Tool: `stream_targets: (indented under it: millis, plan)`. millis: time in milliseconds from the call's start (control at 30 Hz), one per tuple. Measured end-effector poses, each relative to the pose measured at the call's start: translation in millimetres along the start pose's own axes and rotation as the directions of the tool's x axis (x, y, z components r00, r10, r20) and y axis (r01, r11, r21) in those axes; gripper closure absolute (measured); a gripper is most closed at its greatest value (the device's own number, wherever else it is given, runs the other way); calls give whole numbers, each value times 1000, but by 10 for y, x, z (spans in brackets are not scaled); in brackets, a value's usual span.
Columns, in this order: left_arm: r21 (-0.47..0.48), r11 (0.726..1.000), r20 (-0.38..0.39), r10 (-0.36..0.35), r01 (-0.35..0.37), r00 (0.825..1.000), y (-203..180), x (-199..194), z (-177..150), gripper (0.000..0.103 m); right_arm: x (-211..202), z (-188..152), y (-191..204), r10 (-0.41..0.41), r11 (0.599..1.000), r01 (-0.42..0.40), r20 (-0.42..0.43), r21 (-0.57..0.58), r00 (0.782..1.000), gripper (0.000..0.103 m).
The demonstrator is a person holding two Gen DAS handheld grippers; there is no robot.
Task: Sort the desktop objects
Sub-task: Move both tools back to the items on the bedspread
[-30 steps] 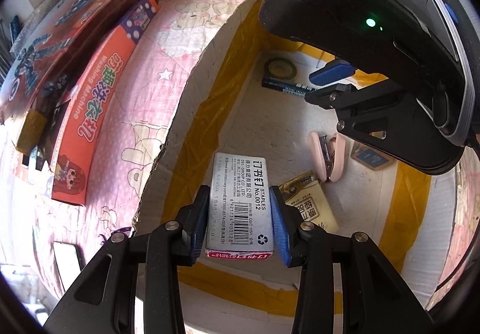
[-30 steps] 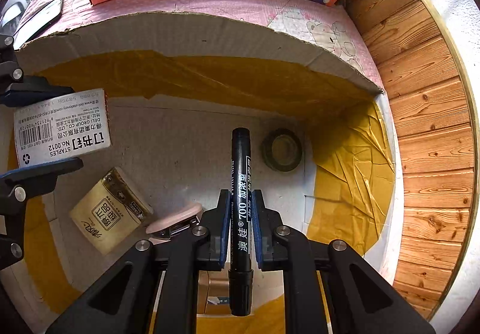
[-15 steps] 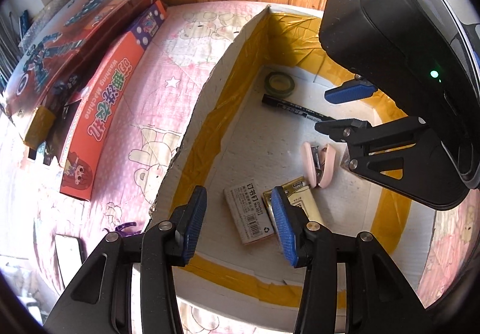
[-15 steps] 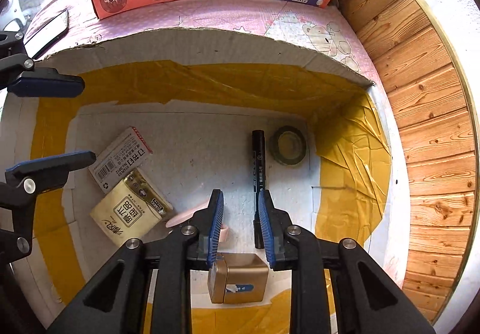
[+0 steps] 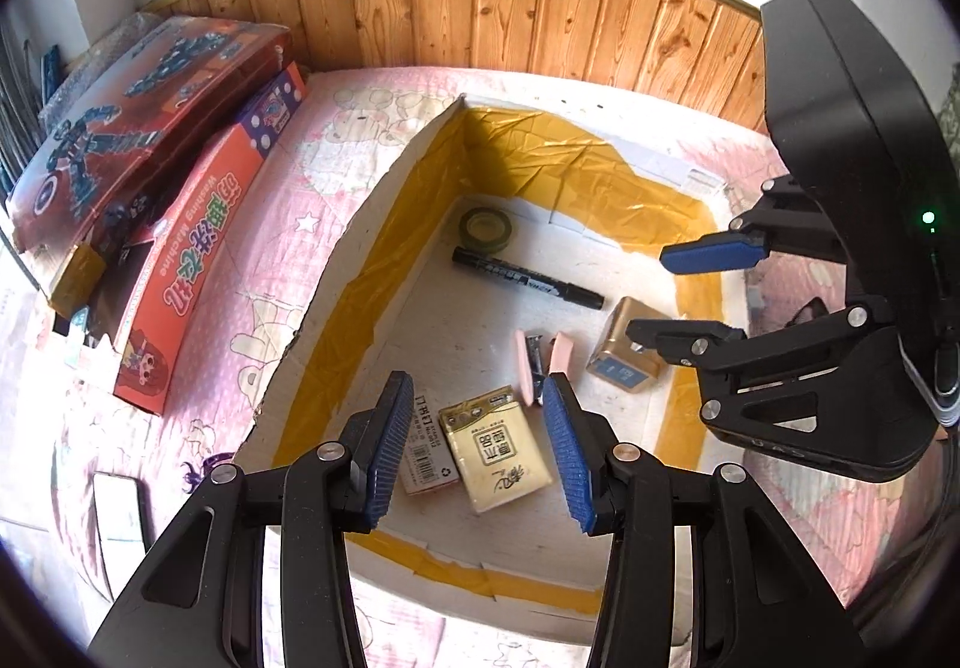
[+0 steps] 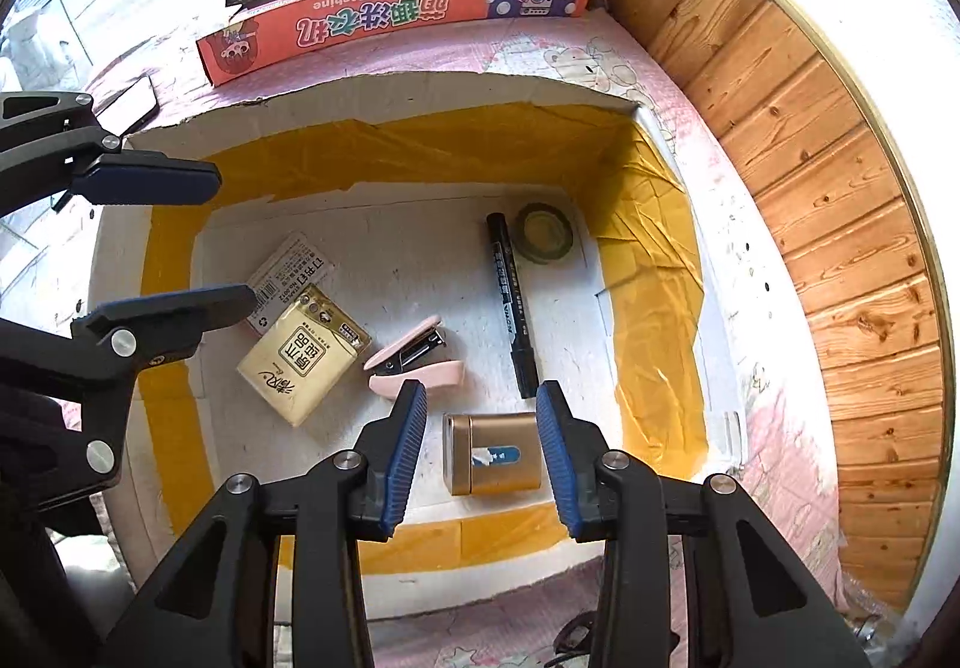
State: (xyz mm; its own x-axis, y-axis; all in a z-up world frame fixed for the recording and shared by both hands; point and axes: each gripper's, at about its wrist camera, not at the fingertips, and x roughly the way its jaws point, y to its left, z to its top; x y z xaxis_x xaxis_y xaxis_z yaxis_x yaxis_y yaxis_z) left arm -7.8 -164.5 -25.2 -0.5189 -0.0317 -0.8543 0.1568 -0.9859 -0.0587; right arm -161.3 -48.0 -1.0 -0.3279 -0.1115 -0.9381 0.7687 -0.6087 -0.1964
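A white box taped in yellow [image 5: 384, 200] [image 6: 420, 86] holds a staples box [image 5: 423, 455] [image 6: 291, 272], a tan tissue pack [image 5: 495, 449] [image 6: 303, 353], a pink stapler [image 5: 543, 362] [image 6: 414, 359], a black marker [image 5: 528, 278] [image 6: 510, 302], a tape roll [image 5: 485, 227] [image 6: 545, 233] and a gold box [image 5: 624, 353] [image 6: 492, 452]. My left gripper [image 5: 480, 452] [image 6: 204, 242] is open and empty, raised above the staples box and tissue pack. My right gripper [image 6: 482, 452] [image 5: 672, 296] is open and empty, raised above the gold box.
The box sits on a pink cartoon-print cloth [image 5: 288, 224]. A red "Washing Machine" carton [image 5: 198, 248] [image 6: 390, 20] and a dark toy box [image 5: 138, 122] lie to its left. A phone [image 5: 117, 512] [image 6: 129, 104] lies near. A wood-panelled wall [image 5: 540, 20] [image 6: 810, 188] runs behind.
The left gripper let go of the staples box and the right let go of the marker; both lie in the box. Both grippers opened wider and rose away.
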Motion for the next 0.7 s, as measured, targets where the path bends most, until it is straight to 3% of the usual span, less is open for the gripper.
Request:
stream_targets:
  millis: [167, 300, 467, 700]
  plan:
    - [6, 999, 50, -51, 51, 997, -155, -210, -33, 55, -164, -207, -120, 91, 986, -101, 82, 131, 992, 63]
    - [3, 996, 93, -84, 84, 992, -255, -369, -61, 55, -343, -406, -174, 170, 948, -213, 188, 238, 967, 63]
    - [-21, 986, 138, -158, 163, 978, -323, -531, -71, 55, -598, -756, -174, 214, 893, -321, 331, 314, 919, 63]
    - [37, 969, 146, -246, 244, 958, -683, -579, -70, 55, -816, -1535, -164, 224, 810, -448, 506, 379, 833, 58]
